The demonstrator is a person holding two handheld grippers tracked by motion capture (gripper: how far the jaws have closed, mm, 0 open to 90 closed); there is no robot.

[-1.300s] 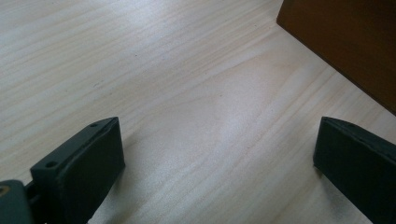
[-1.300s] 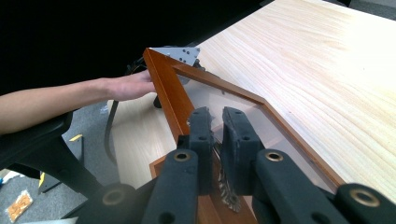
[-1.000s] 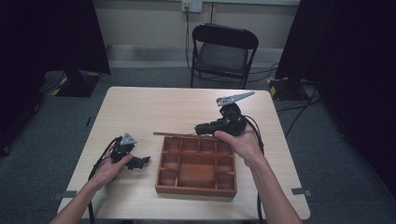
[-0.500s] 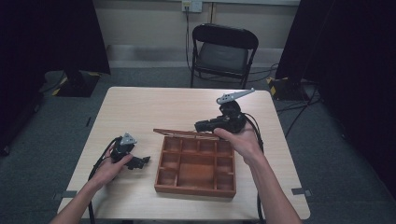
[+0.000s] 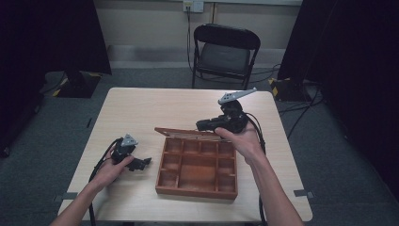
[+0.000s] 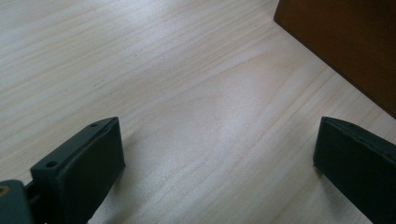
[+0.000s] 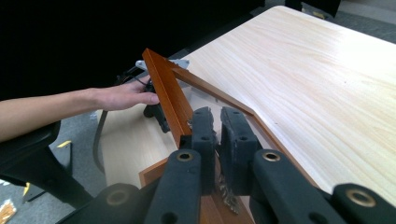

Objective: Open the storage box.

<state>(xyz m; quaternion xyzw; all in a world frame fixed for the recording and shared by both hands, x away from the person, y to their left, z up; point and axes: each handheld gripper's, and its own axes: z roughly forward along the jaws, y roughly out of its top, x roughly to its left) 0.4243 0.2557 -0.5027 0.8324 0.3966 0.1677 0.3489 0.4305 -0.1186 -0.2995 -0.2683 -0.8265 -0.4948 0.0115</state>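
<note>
Wooden lid pinched at the box's far edge

We clamp our right gripper [image 5: 203, 125] on the lid [image 5: 188, 133] of the wooden box [image 5: 197, 165], raised higher than before. Our left gripper [image 5: 143, 162] rests spread beside the box; bare table [image 5: 155, 106] lies beyond.

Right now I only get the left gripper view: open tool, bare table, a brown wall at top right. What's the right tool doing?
Observer: The right tool is shut on the edge of a wooden lid.
Operator: Lid of what?
Observer: Your brown wall. It's a wooden box, with the lid raised along its far side.
Operator: Anything inside?
Observer: It's divided into compartments, and they look empty from the high view.
</note>
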